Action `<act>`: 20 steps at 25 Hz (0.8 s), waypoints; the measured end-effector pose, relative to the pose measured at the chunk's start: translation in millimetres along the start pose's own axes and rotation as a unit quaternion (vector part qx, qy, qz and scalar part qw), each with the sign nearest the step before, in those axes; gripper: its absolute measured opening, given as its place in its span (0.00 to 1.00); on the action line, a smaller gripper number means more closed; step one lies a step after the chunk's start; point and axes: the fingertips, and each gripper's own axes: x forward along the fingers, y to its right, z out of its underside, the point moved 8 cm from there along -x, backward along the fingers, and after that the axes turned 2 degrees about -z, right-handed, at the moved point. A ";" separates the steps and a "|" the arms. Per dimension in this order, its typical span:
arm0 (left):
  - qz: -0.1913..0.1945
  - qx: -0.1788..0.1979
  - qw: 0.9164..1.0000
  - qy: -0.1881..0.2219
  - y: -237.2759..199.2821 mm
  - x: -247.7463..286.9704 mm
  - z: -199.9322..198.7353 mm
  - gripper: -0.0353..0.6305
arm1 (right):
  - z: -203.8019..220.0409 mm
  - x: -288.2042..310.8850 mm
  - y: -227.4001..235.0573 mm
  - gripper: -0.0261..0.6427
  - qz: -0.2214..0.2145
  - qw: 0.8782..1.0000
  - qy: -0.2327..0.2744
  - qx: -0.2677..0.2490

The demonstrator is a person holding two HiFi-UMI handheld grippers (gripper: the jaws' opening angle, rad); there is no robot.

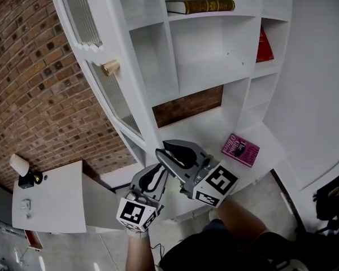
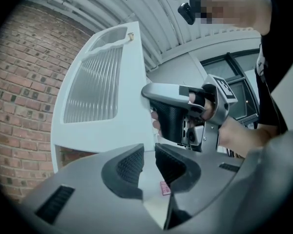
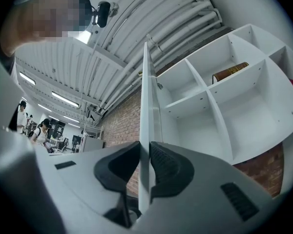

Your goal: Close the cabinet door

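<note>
The white cabinet door (image 1: 110,89), with a ribbed glass panel and a brass knob (image 1: 110,68), stands swung out from the open shelving (image 1: 214,55). My right gripper (image 1: 172,148) is at the door's lower free edge. In the right gripper view that thin edge (image 3: 145,106) runs up between the jaws, and my right gripper (image 3: 145,155) is shut on it, both pads against it. My left gripper (image 1: 158,173) sits just left of it and lower. In its own view my left gripper (image 2: 149,162) is open with nothing gripped, facing the door panel (image 2: 97,116) and my right gripper (image 2: 156,113).
A brown book (image 1: 200,5) lies on an upper shelf, a red book (image 1: 264,45) stands at the right, and a pink book (image 1: 240,149) lies on the low ledge. A brick wall (image 1: 28,83) is behind the door. A white side table (image 1: 51,202) stands at the lower left.
</note>
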 end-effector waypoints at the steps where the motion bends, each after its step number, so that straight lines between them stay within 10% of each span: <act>1: 0.002 0.001 1.000 -0.001 0.3 5.6 0.5 0.17 | -0.4 -1.4 5.5 0.15 0.001 1.000 -0.001 -0.001; 20: 0.019 -0.008 1.000 0.008 -16.5 112.7 13.2 0.12 | -2.5 -7.2 117.4 0.16 0.015 1.000 -0.011 -0.003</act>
